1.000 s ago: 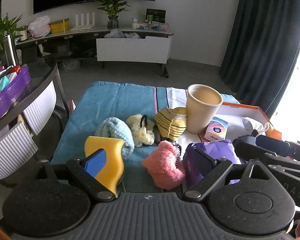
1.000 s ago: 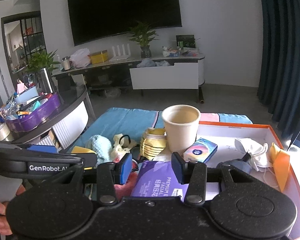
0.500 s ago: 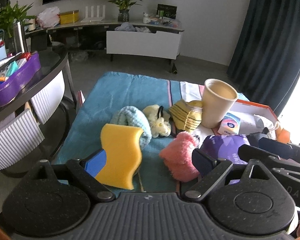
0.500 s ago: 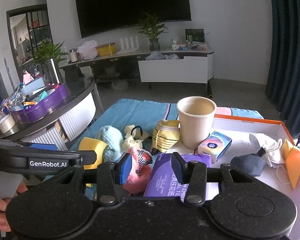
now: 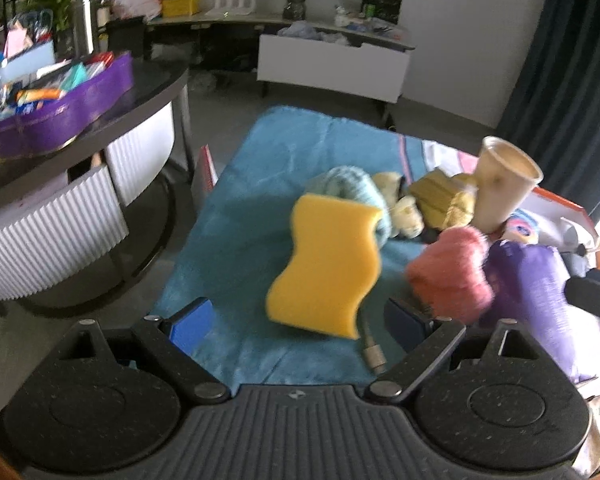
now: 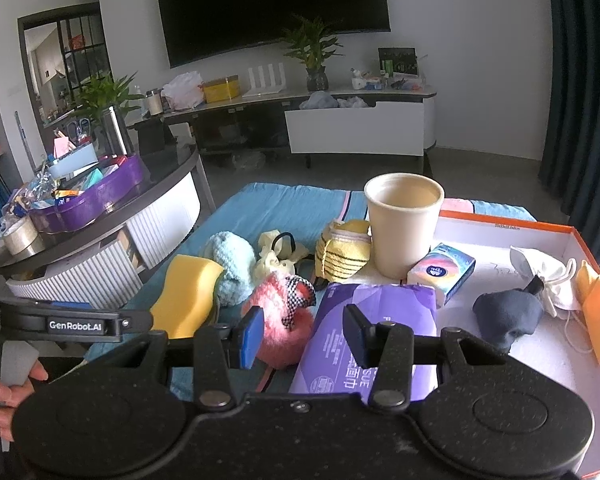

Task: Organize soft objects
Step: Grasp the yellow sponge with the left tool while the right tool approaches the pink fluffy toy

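Observation:
My left gripper (image 5: pixel 296 322) is open wide, low over the blue towel (image 5: pixel 260 184). A wavy yellow sponge (image 5: pixel 328 268) lies flat just ahead of its jaws, touching neither pad. Beyond it sit a light blue fluffy roll (image 5: pixel 352 184), a cream scrunchie (image 5: pixel 402 208) and a yellow striped cloth (image 5: pixel 440 200). A pink fluffy piece (image 6: pixel 284 320) and a purple tissue pack (image 6: pixel 376 320) lie right in front of my right gripper (image 6: pixel 302 338), which is open about halfway with nothing between its pads.
A beige cup (image 6: pixel 404 224) stands at the edge of a white, orange-rimmed box (image 6: pixel 572 236) that holds a small tissue packet (image 6: pixel 442 272), a dark pouch (image 6: pixel 508 316) and a white drawstring bag (image 6: pixel 540 268). A curved side table (image 5: pixel 84 184) with a purple tray (image 5: pixel 60 116) stands left.
My left gripper has swung left and dipped toward the towel, so the yellow sponge now sits centred ahead of its jaws. The right gripper has hardly moved.

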### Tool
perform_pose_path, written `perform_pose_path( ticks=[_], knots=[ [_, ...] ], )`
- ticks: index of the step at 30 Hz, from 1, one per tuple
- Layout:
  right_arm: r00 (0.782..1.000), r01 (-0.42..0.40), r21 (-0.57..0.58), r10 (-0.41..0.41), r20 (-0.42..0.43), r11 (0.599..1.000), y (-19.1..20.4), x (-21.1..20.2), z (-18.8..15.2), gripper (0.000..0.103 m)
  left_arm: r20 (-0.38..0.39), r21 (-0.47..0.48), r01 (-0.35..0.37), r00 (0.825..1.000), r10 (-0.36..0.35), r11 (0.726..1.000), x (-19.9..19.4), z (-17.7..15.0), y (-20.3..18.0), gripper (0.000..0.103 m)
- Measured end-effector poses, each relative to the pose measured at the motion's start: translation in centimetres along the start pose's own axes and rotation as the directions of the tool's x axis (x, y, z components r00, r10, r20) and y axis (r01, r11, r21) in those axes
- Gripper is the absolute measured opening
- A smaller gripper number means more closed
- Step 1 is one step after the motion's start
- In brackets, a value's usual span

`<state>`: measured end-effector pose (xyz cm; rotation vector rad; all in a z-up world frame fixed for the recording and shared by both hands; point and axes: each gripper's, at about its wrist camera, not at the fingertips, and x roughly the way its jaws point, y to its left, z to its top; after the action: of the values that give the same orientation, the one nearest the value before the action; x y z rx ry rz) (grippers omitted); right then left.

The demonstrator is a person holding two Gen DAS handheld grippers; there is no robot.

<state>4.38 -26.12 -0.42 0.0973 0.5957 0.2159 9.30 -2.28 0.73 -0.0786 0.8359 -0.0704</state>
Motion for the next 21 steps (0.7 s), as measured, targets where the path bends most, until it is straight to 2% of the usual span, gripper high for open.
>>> perform_pose_path(
  ticks=[5, 9, 17, 18, 19, 20, 21],
  knots=[
    [1.0, -0.009, -0.001, 0.008, -0.01, 1.0, 0.2, 0.4, -0.2, 0.054, -0.007, -0.014, 0.007, 1.0, -0.007, 1.0, 1.2, -0.1, 0.3, 0.095],
    [1.0, -0.014, -0.01, 0.014, -0.016, 1.0, 0.6, 0.7, -0.3, 0.054, 0.014, 0.052, 0.026, 1.0, -0.027, 0.998, 2.1, 0.5, -0.9, 0.101],
    [0.999, -0.019, -0.029, 0.018, -0.029, 0.999, 1.1, 1.2, -0.3, 0.055, -0.003, 0.147, 0.04, 0.999, -0.04, 0.988, 5.7, 1.0, -2.1, 0.101],
    [0.999, -0.019, -0.031, 0.018, -0.031, 0.999, 1.2, 1.4, -0.2, 0.055, -0.01, 0.157, 0.038, 0.999, -0.037, 0.987, 6.2, 0.9, -2.1, 0.101],
    [0.999, -0.019, -0.032, 0.018, -0.035, 0.999, 1.3, 1.6, -0.2, 0.056, -0.014, 0.16, 0.038, 0.999, -0.036, 0.986, 6.5, 0.9, -2.0, 0.096],
    [0.999, -0.02, -0.034, 0.018, -0.039, 0.999, 1.4, 1.9, -0.2, 0.056, -0.015, 0.158, 0.043, 0.999, -0.042, 0.986, 6.8, 0.8, -1.9, 0.086],
    [0.999, -0.02, -0.039, 0.019, -0.045, 0.999, 1.6, 2.1, -0.2, 0.056, -0.019, 0.154, 0.058, 0.998, -0.056, 0.986, 7.0, 0.8, -1.8, 0.081]
  ],
)
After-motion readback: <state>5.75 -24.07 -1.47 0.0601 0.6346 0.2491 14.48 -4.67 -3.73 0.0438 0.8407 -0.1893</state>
